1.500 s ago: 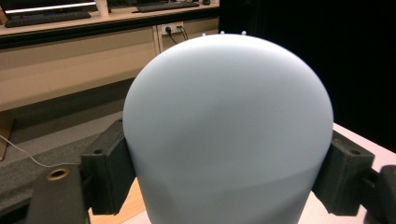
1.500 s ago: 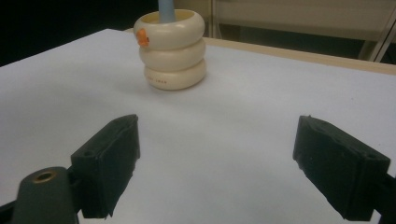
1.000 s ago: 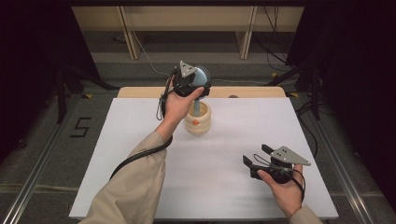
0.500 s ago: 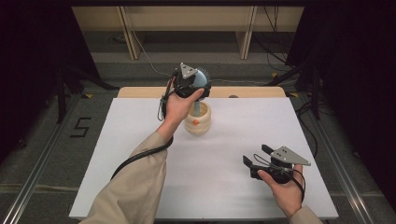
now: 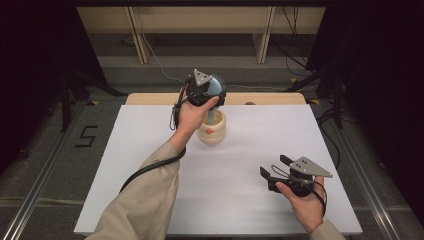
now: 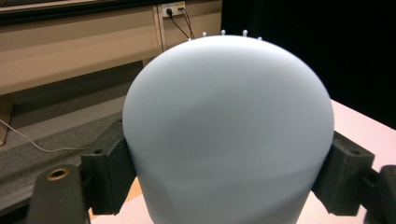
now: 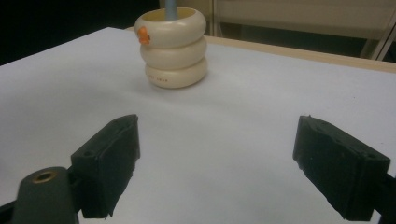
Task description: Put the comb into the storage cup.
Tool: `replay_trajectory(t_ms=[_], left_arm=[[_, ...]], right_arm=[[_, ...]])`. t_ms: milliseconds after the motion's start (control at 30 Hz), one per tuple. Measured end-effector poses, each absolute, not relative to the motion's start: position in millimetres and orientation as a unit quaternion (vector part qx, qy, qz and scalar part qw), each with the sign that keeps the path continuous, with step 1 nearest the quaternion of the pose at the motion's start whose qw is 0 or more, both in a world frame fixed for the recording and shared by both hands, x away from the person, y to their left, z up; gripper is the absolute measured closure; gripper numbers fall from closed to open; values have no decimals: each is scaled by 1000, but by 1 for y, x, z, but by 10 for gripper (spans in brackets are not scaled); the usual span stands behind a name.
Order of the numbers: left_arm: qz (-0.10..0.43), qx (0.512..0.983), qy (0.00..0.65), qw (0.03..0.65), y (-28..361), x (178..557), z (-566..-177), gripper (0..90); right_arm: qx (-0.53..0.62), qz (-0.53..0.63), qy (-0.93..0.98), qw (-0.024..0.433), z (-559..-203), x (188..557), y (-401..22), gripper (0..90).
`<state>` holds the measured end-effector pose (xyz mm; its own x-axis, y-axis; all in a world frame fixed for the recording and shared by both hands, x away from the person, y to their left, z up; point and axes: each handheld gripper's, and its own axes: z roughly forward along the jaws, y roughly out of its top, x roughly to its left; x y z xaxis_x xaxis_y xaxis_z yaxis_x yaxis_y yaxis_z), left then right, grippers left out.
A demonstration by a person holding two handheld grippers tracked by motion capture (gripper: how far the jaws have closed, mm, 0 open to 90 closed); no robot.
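Item: pale blue brush (image 5: 216, 87), round domed head on a slim blue handle.
Location of item: head raised above the cream holder (image 5: 212, 127); handle runs straight down into the holder's open top, seen in the high view and the right gripper view (image 7: 171, 7).
Long axis: upright, in line with the holder's bore.
Holder: three stacked cream rings with a small orange mark on one side (image 7: 143, 35), standing on the white counter (image 5: 150, 165) toward its far edge.
Left gripper (image 6: 229, 163): jaws pinching the brush head from both sides, pads pressed on its flanks; the head bulges above them.
Left hand pose: arm stretched forward over the counter, hand (image 5: 192, 112) wrapped round the gripper body, directly over the holder.
Right gripper (image 5: 275, 167): jaws spread wide, nothing between them, pointing across the counter toward the holder.
Right hand pose: low at the near right of the counter, well apart from the holder.
Nearer hand: left.
Deciding relation: handle and holder share one vertical line, so the coming move likely runs straight up or down.
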<state>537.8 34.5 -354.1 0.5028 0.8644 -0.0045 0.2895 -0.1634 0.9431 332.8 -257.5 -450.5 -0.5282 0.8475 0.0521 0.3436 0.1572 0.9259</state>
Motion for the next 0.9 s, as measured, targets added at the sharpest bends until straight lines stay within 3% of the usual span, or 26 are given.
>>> replay_trajectory(t_ms=[900], left_arm=[[282,708,414,498,35,541,-359,197]], right_arm=[[413,499,718,254,-451,333,-257,155]])
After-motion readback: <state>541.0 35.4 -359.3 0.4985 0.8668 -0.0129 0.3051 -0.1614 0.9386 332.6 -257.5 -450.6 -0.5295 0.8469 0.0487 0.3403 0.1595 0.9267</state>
